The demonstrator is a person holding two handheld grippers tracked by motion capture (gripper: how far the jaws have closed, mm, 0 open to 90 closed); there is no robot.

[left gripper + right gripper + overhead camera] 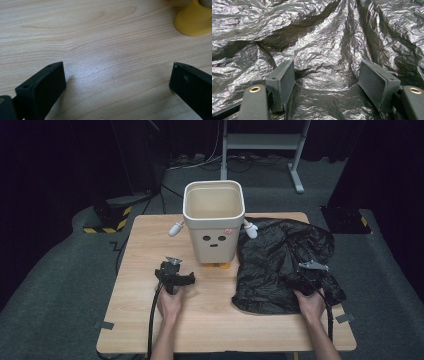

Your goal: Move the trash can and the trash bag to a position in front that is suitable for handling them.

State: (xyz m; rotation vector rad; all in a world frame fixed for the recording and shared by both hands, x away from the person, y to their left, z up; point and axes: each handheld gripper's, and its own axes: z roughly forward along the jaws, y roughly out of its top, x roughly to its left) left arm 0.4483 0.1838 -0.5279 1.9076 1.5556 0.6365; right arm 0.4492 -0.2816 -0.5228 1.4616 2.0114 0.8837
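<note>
Nearest in the high view, two forearms come in from the bottom edge. The left gripper [174, 272] sits low over bare table [210, 320], just in front of the bin. In the left gripper view its jaws stand wide apart with only wood grain between them, and one yellow foot [193, 21] of the bin is at the upper right, close but not touched.

The right gripper [309, 276] is down on the black bag [280, 260], near its front right part. In the right gripper view the jaws are apart, and crinkled plastic [319, 50] runs between and under them. The pads don't look pressed on a fold, so nothing is gripped yet. I can't tell whether the jaw tips touch the film.

Farther back, the bin [214, 220] stands upright at table centre, cream with a face and small side arms. Its inside looks bare, with no liner. The bag lies crumpled and flat just to its right, its left edge touching or nearly touching the bin wall.

Progress, as a judgement: very early. The work looks like lining the bin with the bag. Done: right gripper placed on the bag. Left: pinch an edge, find and open the mouth, lift it over the bin, push it in, fold it over the rim.
</note>
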